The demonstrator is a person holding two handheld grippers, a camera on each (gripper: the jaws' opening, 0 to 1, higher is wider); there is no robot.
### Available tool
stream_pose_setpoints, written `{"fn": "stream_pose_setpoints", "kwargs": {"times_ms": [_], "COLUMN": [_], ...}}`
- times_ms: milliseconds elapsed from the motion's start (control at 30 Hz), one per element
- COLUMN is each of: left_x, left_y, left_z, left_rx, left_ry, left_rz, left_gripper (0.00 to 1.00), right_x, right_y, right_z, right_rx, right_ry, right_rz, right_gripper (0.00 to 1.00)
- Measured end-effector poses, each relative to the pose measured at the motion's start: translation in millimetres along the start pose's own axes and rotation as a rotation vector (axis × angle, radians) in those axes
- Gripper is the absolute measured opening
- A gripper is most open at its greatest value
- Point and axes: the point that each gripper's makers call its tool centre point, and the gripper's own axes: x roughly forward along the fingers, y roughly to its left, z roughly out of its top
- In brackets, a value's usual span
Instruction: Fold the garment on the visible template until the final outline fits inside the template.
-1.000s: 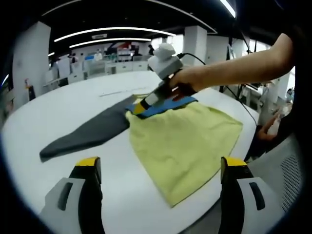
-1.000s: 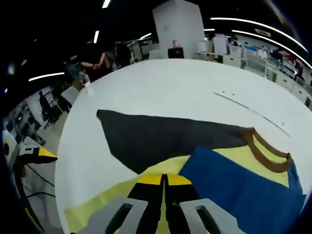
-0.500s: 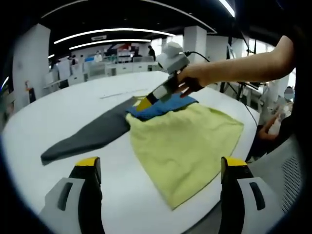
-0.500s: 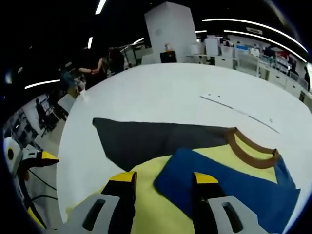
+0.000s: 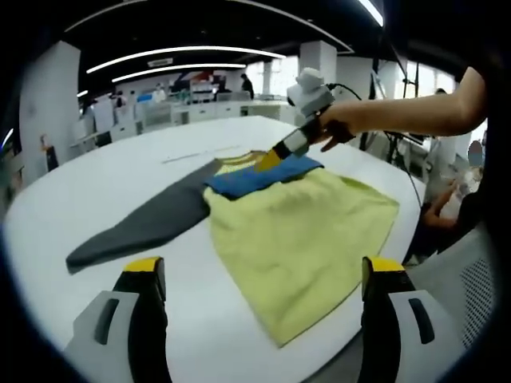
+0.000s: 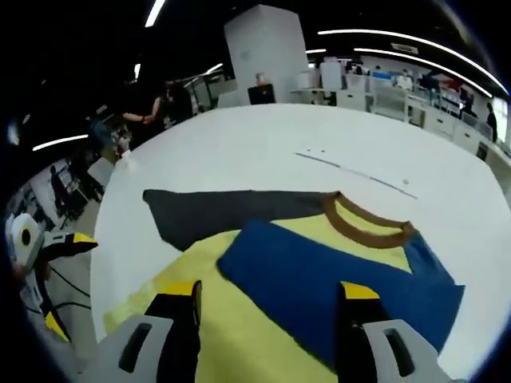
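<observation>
A yellow T-shirt (image 5: 303, 239) with blue sleeves and a brown collar (image 6: 363, 227) lies flat on a dark grey template (image 5: 144, 223), which sticks out past it to the left. One blue sleeve (image 6: 335, 279) is folded over the yellow body. My right gripper (image 6: 270, 289) hovers open just above that sleeve, holding nothing. The left gripper view has it (image 5: 270, 158) in a person's hand over the sleeve (image 5: 255, 177). My left gripper (image 5: 263, 267) stands wide open near the shirt's hem, off the cloth, and appears at the table's edge (image 6: 56, 243).
The shirt lies on a round white table (image 5: 120, 167) whose edge runs close to the hem. A thin dark line (image 6: 359, 171) marks the tabletop beyond the collar. A mesh chair (image 5: 471, 279) stands by the table's edge, and people stand far behind it.
My right gripper was shut on the blue sleeve's edge a second ago; it has opened, let go and drawn back upward. The sleeve now rests folded. The left gripper stayed put.
</observation>
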Motion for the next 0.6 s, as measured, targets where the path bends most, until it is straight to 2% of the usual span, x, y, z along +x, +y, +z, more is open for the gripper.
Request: {"fn": "stream_pose_setpoints", "kwargs": {"times_ms": [267, 600], "left_x": [1.9, 1.9], "left_y": [-3.0, -2.2], "left_z": [0.5, 0.2], "left_rx": [0.001, 0.005], "left_ry": [0.000, 0.005], "left_rz": [-0.006, -0.006], "left_gripper": [0.99, 0.99], "right_x": [-34.8, -62.8], "right_y": [-35.1, -68.7], "right_z": [-17.2, -42.3], "right_rx": [0.017, 0.048], "right_ry": [-0.008, 0.005], "right_rz": [-0.057, -0.109], "right_gripper": [0.62, 0.57]}}
